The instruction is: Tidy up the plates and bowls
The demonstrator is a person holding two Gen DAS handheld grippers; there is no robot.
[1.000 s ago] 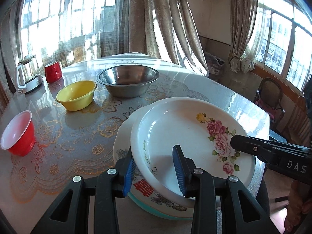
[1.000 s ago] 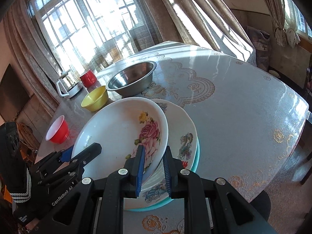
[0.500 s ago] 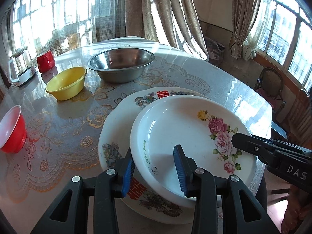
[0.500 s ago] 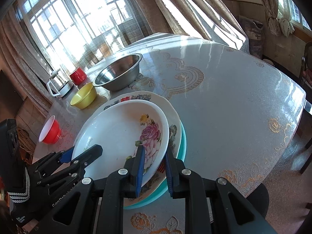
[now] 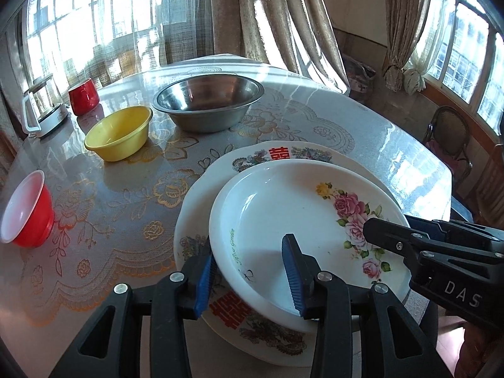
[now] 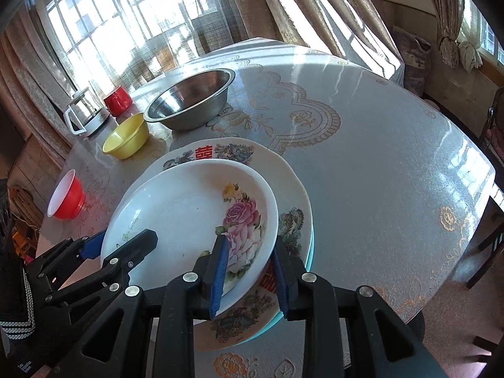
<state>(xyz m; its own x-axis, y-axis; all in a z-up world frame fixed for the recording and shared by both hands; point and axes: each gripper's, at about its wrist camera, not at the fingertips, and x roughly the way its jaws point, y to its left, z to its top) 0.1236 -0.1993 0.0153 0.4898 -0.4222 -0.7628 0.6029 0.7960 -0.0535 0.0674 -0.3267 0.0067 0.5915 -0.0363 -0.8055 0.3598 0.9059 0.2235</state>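
A white rose-patterned deep plate [image 5: 302, 217] [image 6: 189, 208] lies on a larger flowered plate with red characters [image 5: 280, 154] [image 6: 233, 151], which sits on a teal plate [image 6: 310, 252]. My left gripper [image 5: 249, 271] is open, its fingers straddling the rose plate's near-left rim. My right gripper [image 6: 249, 271] is open too, its fingers astride the rose plate's right rim. Each gripper shows in the other's view, the right one [image 5: 378, 230] and the left one [image 6: 126, 245]. A steel bowl [image 5: 208, 100] [image 6: 192, 99], a yellow bowl [image 5: 118, 132] [image 6: 126, 138] and a red bowl [image 5: 25, 211] [image 6: 66, 200] stand apart on the table.
A red mug [image 5: 82, 96] [image 6: 118, 100] and a glass kettle [image 5: 42, 107] [image 6: 85, 113] stand at the far left of the round table [image 6: 378, 170]. Curtained windows lie behind. A chair [image 5: 449, 132] stands right of the table.
The rose plate has come down from a tilt and now lies on the flowered plate. Both grippers have opened wider around its rim; the right was closed on it a second ago.
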